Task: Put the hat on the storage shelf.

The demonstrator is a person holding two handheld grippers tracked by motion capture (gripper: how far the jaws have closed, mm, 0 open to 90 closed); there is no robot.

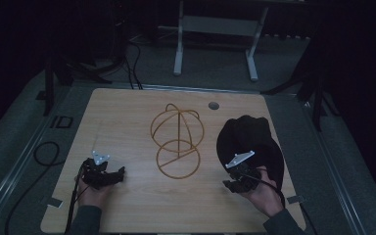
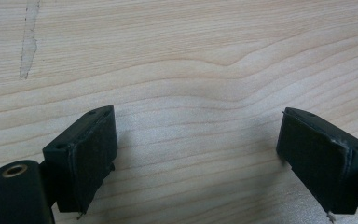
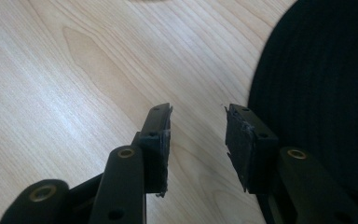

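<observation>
Your right gripper (image 1: 238, 182) sits at the near edge of the black cap (image 1: 251, 142), fingers (image 3: 154, 149) partly apart with only bare table (image 1: 127, 122) between them; in the right gripper view the cap's stitched fabric lies just beside the far finger, not in the gap. Likely step: pick up the cap and seat it on the wire hat stand (image 1: 177, 139), which stands just inboard of the cap, mid-table. Slide one finger under the cap's edge and the other over it, then close, so you clamp fabric rather than push it away. Your left gripper (image 1: 108, 175) rests well across the stand from the cap, fingers (image 2: 81, 158) wide apart over bare wood. Use it to steady the stand's base ring; the light wire frame could tip.
</observation>
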